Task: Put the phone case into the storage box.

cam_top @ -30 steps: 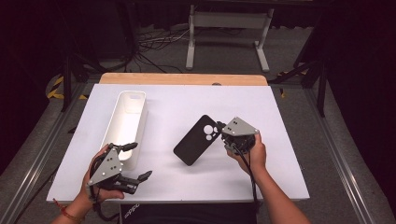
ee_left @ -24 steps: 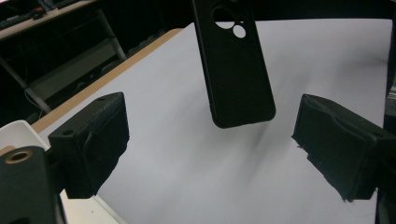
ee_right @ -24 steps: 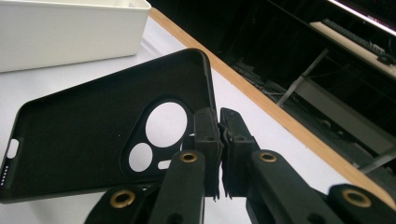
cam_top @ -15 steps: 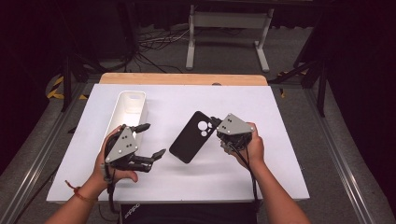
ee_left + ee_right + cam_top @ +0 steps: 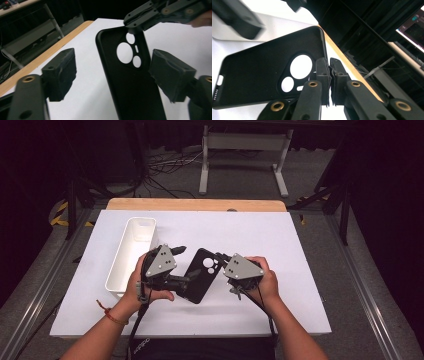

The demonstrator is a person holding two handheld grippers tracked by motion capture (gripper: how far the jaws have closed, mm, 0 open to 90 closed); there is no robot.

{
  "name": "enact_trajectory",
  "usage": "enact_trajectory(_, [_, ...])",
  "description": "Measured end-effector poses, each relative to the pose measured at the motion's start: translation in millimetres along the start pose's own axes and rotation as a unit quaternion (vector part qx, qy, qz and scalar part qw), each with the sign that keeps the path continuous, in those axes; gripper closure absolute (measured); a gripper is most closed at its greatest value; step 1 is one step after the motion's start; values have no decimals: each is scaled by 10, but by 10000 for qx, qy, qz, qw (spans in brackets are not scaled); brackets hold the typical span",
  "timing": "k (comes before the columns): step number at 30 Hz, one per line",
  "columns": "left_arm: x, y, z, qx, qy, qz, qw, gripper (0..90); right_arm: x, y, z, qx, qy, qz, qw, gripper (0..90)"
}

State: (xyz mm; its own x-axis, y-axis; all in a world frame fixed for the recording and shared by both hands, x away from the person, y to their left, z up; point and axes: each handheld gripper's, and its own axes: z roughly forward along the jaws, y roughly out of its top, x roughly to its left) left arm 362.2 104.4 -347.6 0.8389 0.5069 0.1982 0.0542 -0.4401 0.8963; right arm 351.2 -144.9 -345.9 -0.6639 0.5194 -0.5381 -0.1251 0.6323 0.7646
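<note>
Now black phone case (image 5: 200,274), round camera cutouts, hollow side up.

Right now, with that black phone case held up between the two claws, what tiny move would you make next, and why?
Probably close the left gripper on the phone case. The right gripper pinches the case's rim by the camera holes, while the left jaws, which have just been closing, straddle its lower half with a gap on the near side.
</note>
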Motion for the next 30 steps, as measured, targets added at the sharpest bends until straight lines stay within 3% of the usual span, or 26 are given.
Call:
enact_trajectory(8, [50, -26, 1, -68, -142, -168, 9997, 364, 135, 68, -11, -127, 6, -517, 9986, 874])
enact_trajectory(12, [89, -57, 3, 1, -108, -170, 9998, 413, 165, 76, 3, -158, 31, -571, 9982, 873])
enact_trajectory(15, [105, -79, 13, 15, -172, -252, 9995, 501, 184, 76, 6, -173, 8, -667, 9976, 873])
enact_trajectory(30, [75, -101, 47, 65, -366, -151, 9992, 728, 308, 81, 4, -136, -86, -1103, 9938, 873])
